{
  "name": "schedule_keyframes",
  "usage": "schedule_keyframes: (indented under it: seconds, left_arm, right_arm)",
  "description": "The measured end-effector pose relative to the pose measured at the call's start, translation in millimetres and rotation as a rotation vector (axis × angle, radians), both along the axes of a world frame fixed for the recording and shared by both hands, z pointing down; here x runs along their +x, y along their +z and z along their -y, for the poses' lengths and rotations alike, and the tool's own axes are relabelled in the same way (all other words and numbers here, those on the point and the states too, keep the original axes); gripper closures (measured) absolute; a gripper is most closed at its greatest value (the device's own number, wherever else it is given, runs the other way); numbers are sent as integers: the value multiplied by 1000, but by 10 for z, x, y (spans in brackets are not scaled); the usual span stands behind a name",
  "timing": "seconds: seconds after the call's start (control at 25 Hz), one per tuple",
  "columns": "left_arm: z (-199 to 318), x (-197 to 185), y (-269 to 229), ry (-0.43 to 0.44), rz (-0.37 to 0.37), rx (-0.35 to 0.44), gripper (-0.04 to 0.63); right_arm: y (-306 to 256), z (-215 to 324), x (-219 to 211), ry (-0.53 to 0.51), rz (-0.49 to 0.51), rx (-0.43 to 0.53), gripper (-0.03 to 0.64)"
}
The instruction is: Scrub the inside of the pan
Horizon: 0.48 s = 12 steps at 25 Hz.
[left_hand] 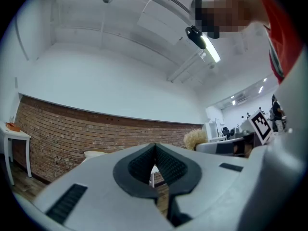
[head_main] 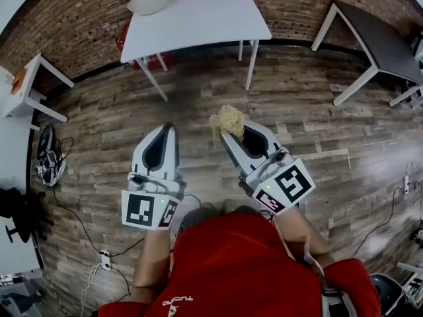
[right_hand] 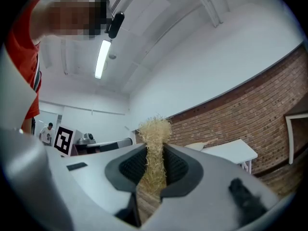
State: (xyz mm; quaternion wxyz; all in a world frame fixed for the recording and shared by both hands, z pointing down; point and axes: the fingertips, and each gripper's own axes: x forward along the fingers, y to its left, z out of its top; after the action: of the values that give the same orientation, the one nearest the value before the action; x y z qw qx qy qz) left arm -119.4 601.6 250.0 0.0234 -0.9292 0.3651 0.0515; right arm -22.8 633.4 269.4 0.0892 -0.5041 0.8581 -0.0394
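Observation:
The pale pan (head_main: 151, 0) lies on a white table (head_main: 211, 18) by the brick wall, far ahead of both grippers. My right gripper (head_main: 223, 132) is shut on a straw-coloured scrubber (head_main: 227, 119), whose tuft sticks out past the jaw tips. In the right gripper view the scrubber (right_hand: 155, 134) fills the gap of the right gripper (right_hand: 155, 150), with the pan (right_hand: 199, 146) and table (right_hand: 231, 150) beyond. My left gripper (head_main: 169, 127) is held beside it, shut with nothing in it; its jaws meet at the tip (left_hand: 155, 146). Both hang above the wooden floor.
A dark table (head_main: 377, 38) stands at the back right and a white shelf (head_main: 26, 91) at the left. A bag (head_main: 47, 157), cables and a power strip (head_main: 102, 259) lie on the floor at the left. A red object (head_main: 125, 41) sits under the white table.

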Motion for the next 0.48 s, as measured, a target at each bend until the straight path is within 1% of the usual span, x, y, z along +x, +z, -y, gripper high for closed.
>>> schedule_keyframes:
  seconds: [0.48]
  left_arm:
    - [197,150,-37,-47,-3,24,581]
  right_arm:
    - [-10,177,194,-24,-42,8,529]
